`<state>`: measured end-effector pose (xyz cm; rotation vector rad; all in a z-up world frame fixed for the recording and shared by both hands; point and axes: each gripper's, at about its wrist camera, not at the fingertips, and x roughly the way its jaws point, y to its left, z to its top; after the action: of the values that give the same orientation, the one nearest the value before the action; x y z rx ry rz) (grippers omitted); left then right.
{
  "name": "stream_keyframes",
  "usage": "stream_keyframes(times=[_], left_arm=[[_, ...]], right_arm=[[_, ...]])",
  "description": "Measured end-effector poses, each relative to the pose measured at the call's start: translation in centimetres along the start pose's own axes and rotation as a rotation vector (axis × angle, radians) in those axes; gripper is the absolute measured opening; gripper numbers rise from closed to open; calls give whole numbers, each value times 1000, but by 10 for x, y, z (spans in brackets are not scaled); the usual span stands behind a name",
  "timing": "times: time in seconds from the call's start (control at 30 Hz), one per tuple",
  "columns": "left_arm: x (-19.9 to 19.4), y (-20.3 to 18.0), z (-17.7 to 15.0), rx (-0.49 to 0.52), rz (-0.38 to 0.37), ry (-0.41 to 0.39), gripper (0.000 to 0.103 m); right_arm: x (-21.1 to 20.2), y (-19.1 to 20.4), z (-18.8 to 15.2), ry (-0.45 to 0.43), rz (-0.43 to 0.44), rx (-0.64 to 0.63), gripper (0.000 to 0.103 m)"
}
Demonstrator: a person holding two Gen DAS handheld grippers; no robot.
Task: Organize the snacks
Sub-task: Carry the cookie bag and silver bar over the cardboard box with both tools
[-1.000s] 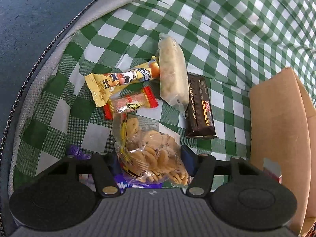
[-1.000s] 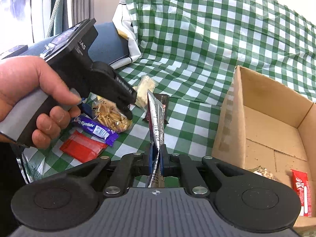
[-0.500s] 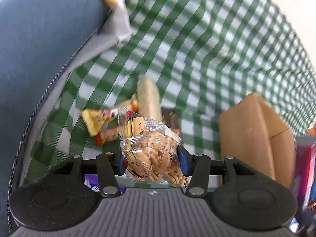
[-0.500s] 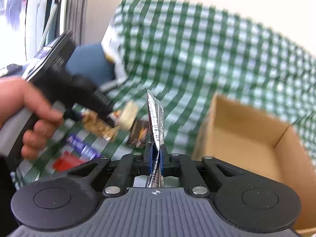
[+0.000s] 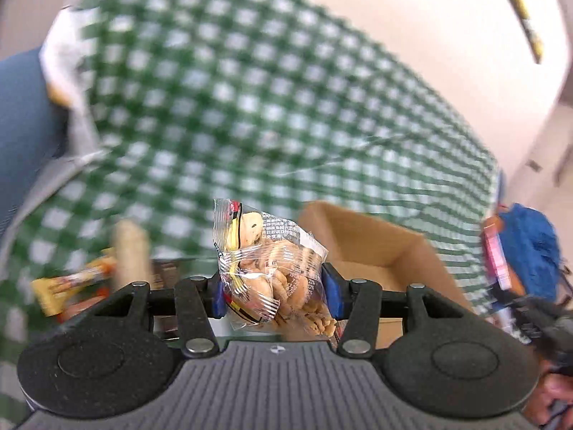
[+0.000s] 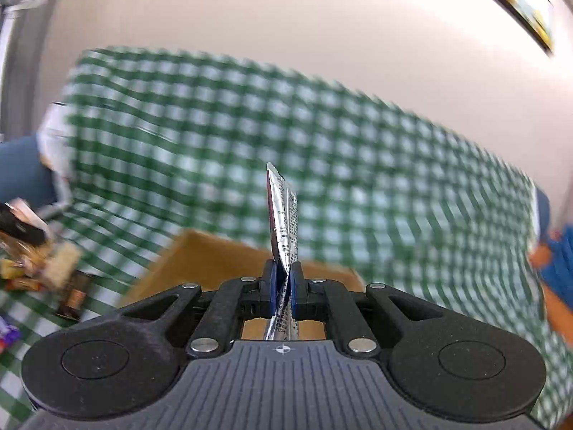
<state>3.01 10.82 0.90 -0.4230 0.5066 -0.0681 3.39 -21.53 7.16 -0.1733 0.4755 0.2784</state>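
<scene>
Both loads are up off the cloth now and you've swung them toward the box, the view smearing with the move. Your left gripper [image 5: 274,292] clamps the biscuit bag [image 5: 272,268] across its belly; your right gripper [image 6: 283,288] is pinched tight on the foil sachet [image 6: 283,215], standing edge-up. Just beyond both sets of jaws sits the box [image 5: 372,243], open. Past it, checked cloth [image 5: 232,107]. Watch that bag: slippery film, loose biscuits, so a fast swing could slide it out short of the box.
</scene>
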Motion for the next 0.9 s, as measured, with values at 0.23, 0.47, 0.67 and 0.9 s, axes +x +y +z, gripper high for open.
stream_keyframes(times=[0.23, 0.47, 0.67, 0.9], left_arm=[[23, -62, -22, 64, -165, -12, 55], [46, -109, -44, 162, -266, 17, 55], [62, -126, -58, 202, -300, 53, 55], [68, -137, -66, 240, -330, 74, 55]], right_arm=[[7, -35, -20, 53, -47, 68, 7], [19, -42, -32, 83, -95, 12, 7], [21, -40, -33, 89, -106, -33, 7], [25, -31, -33, 93, -101, -70, 7]])
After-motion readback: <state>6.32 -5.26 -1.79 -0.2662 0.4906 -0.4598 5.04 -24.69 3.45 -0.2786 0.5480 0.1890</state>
